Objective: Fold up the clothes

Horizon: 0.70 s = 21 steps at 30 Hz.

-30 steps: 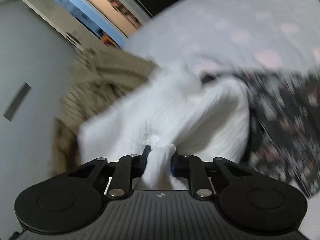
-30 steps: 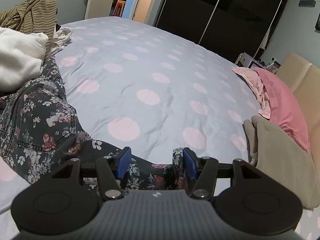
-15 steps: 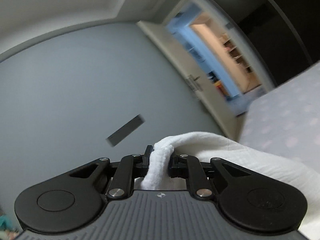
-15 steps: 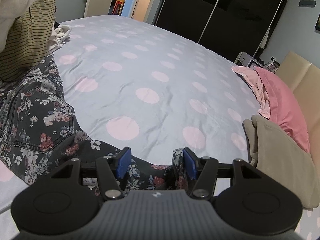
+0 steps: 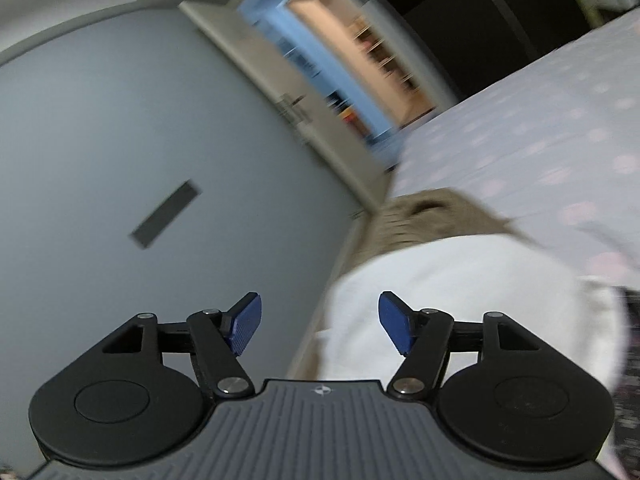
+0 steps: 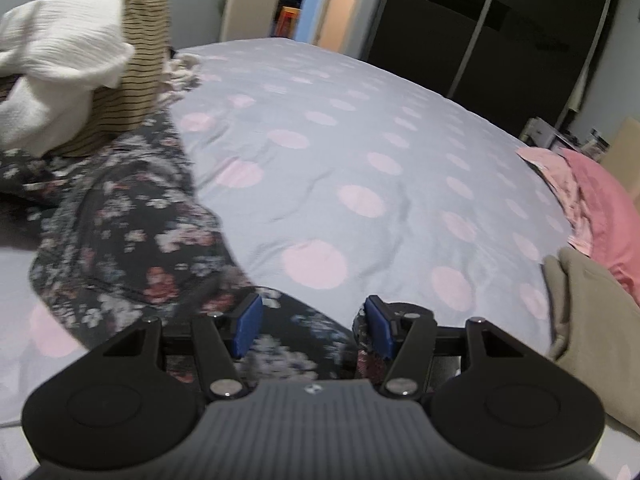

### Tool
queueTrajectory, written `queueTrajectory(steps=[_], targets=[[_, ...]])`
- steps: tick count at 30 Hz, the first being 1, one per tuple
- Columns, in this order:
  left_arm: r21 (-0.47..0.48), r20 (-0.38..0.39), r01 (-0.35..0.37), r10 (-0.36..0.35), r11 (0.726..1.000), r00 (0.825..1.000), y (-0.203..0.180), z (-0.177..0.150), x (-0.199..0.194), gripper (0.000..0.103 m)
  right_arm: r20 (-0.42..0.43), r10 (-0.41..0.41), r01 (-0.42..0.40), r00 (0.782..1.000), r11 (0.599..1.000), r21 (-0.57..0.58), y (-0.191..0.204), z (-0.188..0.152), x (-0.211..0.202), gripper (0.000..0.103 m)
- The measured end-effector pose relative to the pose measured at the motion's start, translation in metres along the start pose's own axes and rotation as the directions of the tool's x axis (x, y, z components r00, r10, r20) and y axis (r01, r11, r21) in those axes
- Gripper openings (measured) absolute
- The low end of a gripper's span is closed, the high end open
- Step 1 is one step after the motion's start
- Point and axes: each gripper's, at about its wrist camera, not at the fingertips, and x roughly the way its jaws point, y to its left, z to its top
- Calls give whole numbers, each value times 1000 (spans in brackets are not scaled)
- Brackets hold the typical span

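My left gripper (image 5: 320, 326) is open and empty, held above a white garment (image 5: 460, 280) that lies on a tan striped garment (image 5: 416, 216). In the right wrist view the white garment (image 6: 60, 56) sits on the striped one (image 6: 140, 60) at the far left. A dark floral garment (image 6: 128, 232) lies spread on the bed's front left. My right gripper (image 6: 312, 330) is open over the floral cloth; a fold of it lies against the right finger (image 6: 380, 330).
The bed (image 6: 360, 160) has a grey cover with pink dots. A pink pillow (image 6: 600, 200) and a beige folded cloth (image 6: 592, 312) lie at the right. A doorway (image 5: 340, 60) and dark wardrobe (image 6: 480, 32) stand behind.
My left gripper lifted the white garment, then opened and let it go onto the striped pile. My right gripper stayed open and shifted slightly over the floral garment.
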Motion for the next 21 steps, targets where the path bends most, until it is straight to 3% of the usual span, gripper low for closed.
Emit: queueTrajectory(steps=[3, 6, 9, 11, 14, 17, 21], targets=[[-29, 5, 186, -185, 982, 983, -15, -19, -33, 74, 20, 56, -55, 998, 998, -38, 14, -3, -6, 60], [-8, -52, 353, -353, 936, 934, -48, -47, -48, 74, 27, 106, -103, 994, 990, -101, 32, -8, -10, 61], [22, -116, 449, -444, 893, 888, -82, -75, -58, 74, 22, 129, -123, 991, 977, -176, 52, -16, -12, 62], [31, -141, 490, -482, 871, 865, -98, -88, -60, 74, 18, 138, -131, 990, 968, -215, 64, -22, -13, 62], [51, -178, 523, -508, 851, 843, -120, -109, -65, 74, 22, 145, -135, 989, 958, -251, 81, -31, -15, 62], [68, -220, 536, -511, 842, 831, -132, -123, -64, 74, 27, 133, -121, 991, 957, -263, 97, -40, -17, 65], [101, -267, 533, -493, 840, 828, -137, -135, -56, 74, 46, 109, -86, 993, 935, -345, 118, -53, -20, 67]])
